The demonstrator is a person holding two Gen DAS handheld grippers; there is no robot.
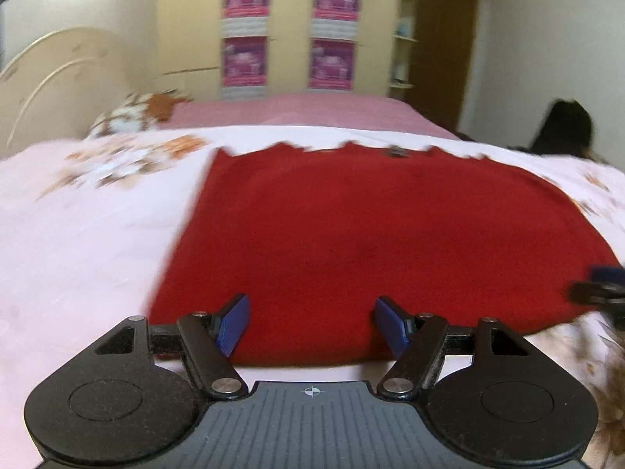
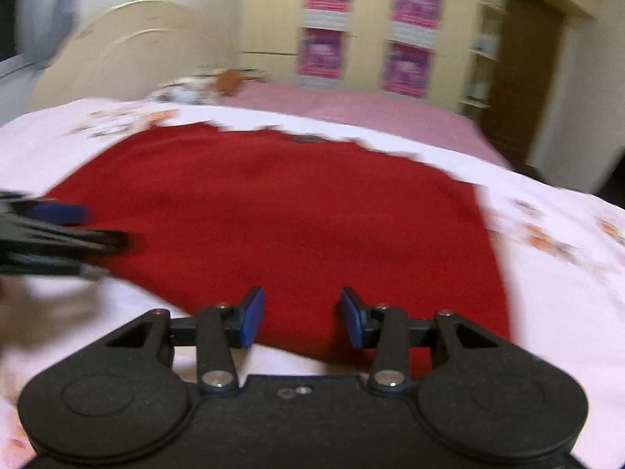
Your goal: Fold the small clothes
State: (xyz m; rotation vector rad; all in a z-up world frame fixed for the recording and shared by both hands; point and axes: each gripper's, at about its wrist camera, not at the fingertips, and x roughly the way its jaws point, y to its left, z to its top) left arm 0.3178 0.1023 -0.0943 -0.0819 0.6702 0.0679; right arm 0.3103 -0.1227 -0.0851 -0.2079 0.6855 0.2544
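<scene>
A red garment (image 1: 351, 234) lies flat on a pale floral bedsheet (image 1: 78, 234), its far edge jagged. My left gripper (image 1: 310, 312) hovers over the garment's near edge, open, with nothing between its blue pads. The other gripper shows as a blur at the right edge of the left wrist view. In the right wrist view the same red garment (image 2: 293, 211) fills the middle. My right gripper (image 2: 302, 306) stands open above its near edge, pads apart and gripping nothing. The left gripper's fingers (image 2: 58, 215) blur in at the left.
A pink bed (image 1: 304, 111) stretches behind the sheet, with a patterned pillow (image 1: 129, 117) near a cream headboard (image 1: 54, 74). A wardrobe with pink posters (image 1: 289, 27) and a brown door (image 1: 445, 51) stand at the back. A person's dark hair (image 1: 566, 125) shows far right.
</scene>
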